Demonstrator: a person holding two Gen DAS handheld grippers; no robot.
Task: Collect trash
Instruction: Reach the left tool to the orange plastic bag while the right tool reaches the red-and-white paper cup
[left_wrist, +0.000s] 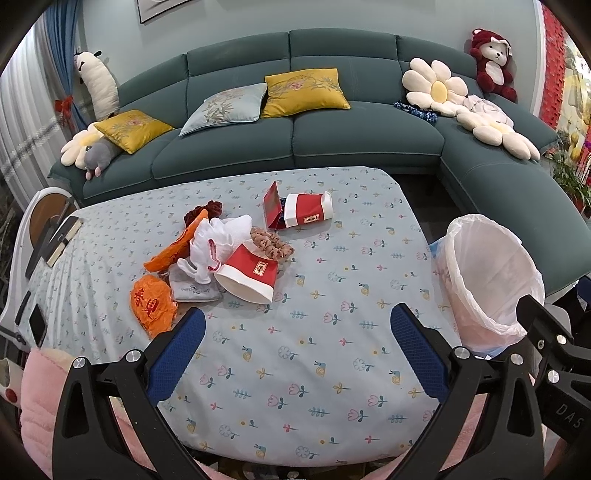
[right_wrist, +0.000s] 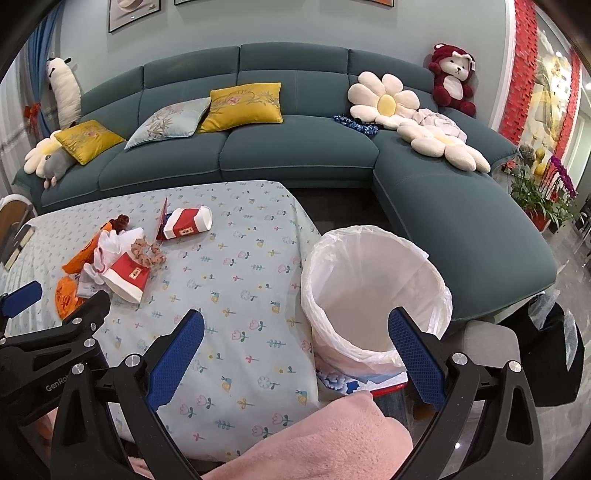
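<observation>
2 tools (left_wrist: 297, 350), 2 cups (left_wrist: 248, 275), 1 bin (right_wrist: 373, 295)

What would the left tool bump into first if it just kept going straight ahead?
Probably the red and white paper cup lying on its side at the near edge of the pile. The left tool is open and empty, over bare tablecloth; depth is hard to judge here.

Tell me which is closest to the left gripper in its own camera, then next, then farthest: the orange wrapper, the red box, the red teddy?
1. Orange wrapper, beside the left gripper's left finger.
2. Red box, mid-table, beyond the pile.
3. Red teddy, on the sofa's back, far right.
</observation>
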